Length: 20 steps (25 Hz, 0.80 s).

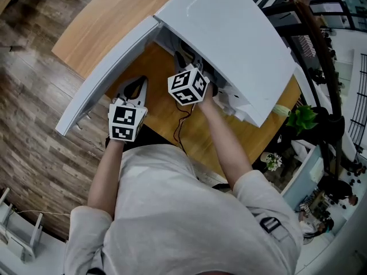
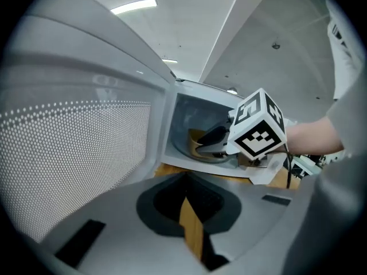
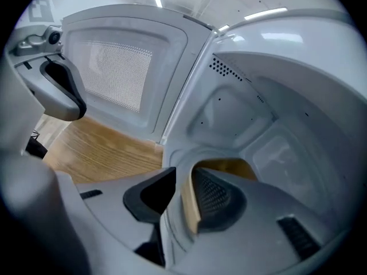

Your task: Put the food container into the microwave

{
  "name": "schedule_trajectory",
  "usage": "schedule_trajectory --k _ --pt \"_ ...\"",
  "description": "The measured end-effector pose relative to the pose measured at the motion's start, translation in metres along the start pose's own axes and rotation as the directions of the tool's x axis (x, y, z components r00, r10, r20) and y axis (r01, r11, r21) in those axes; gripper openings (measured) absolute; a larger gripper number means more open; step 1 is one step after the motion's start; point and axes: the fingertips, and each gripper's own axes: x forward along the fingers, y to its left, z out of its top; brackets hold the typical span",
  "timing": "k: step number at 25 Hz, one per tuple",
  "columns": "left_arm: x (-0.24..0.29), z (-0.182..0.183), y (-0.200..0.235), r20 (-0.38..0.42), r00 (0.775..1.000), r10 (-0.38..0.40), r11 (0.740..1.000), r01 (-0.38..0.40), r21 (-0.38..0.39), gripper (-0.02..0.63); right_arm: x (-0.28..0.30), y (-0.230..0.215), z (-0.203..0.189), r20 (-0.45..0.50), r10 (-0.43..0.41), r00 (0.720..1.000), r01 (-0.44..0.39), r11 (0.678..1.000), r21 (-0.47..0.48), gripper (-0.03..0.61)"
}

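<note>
**Microwave.** The white microwave (image 1: 229, 33) stands on the wooden bench (image 1: 114, 10). Its door (image 1: 109, 79) is swung fully open to the left. The perforated window screen of the door faces the left claw.

**Right claw.** The right claw (image 3: 186, 188) is extended into the oven cavity. Its jaws are closed onto a thin tan wall, which is the near rim of the food container (image 3: 228, 166). The rim sits upright between the two dark pads, and the rest of the container lies just beyond the jaws.

**Food container.** The container is inside the cavity, low down, toward the right of the opening. It appears to rest on the round turntable (image 2: 202, 155). Contact with the turntable cannot be confirmed, because the right gripper covers most of it in the left gripper view.

**Left claw.** The left claw (image 2: 190, 211) is outside the microwave, to the left of the right gripper and near the open door. It is over the bench in front of the opening. Its jaws stand only a narrow slit apart and hold nothing. The wood of the bench shows through the slit.

**Operator.** Both forearms reach forward from the near side, the right one farther than the left.
</note>
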Motion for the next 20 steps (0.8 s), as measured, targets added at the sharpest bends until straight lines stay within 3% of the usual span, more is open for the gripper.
schedule_trajectory --k 8,15,20 --pt "-0.011 -0.002 0.0 -0.027 0.999 -0.034 0.998 0.035 0.043 0.012 -0.007 -0.003 0.004 0.001 -0.083 0.997 0.082 0.993 0.082 0.135" --pt "-0.009 0.006 -0.004 -0.056 0.994 -0.099 0.988 0.105 0.116 0.012 -0.03 -0.015 0.007 0.046 -0.202 0.978 0.188 0.96 0.209 0.13" --pt "-0.004 0.01 -0.014 -0.088 0.984 -0.155 0.973 0.167 0.161 0.012 -0.05 -0.006 0.009 0.1 -0.207 0.973 0.168 0.938 0.305 0.121"
